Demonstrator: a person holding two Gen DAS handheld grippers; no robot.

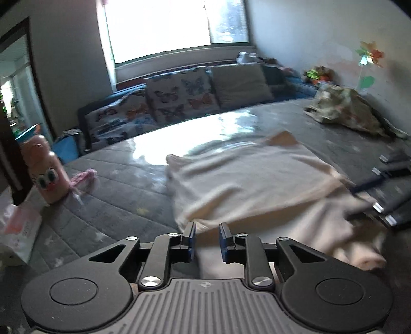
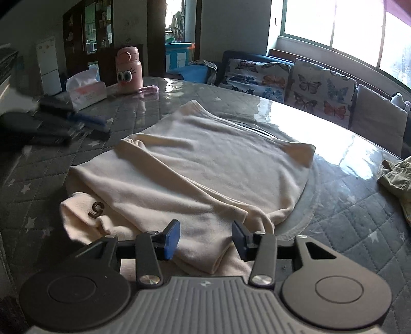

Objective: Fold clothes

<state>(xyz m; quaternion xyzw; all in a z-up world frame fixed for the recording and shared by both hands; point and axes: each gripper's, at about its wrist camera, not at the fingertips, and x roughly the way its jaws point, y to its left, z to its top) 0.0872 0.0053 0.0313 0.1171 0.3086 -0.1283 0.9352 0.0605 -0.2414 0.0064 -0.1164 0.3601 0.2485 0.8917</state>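
One cream sweatshirt [image 2: 200, 164] lies partly folded near the middle of a table [image 2: 359, 218] covered in grey quilted, star-printed cloth under a glossy clear sheet, one sleeve laid diagonally across its body and a dark "S" mark showing on the cuff nearest the camera. Two hand-held grippers work at its near edge: the right gripper [image 2: 205, 240] hovers over the hem with its two blue-padded fingers spread well apart and holding nothing, while the left gripper [image 1: 207, 240] sits at the garment's edge with its fingers apart by a narrower gap, cloth visible between them but, in the motion-blurred left wrist view, apparently not pinched. A second garment, one crumpled olive-patterned piece [image 1: 344, 109], rests at the far side of the table, well apart from the sweatshirt. Toward the opposite side stand one pink bottle [image 2: 128, 69] with cartoon eyes, one tissue pack [image 2: 86, 90] just beside it, and one small pink cloth item [image 2: 149, 90] lying near the bottle's base. Beyond the table runs a sofa carrying two butterfly-print cushions [image 2: 323, 90] and one plain grey cushion [image 2: 377, 115] beneath a bright window [image 2: 359, 23].
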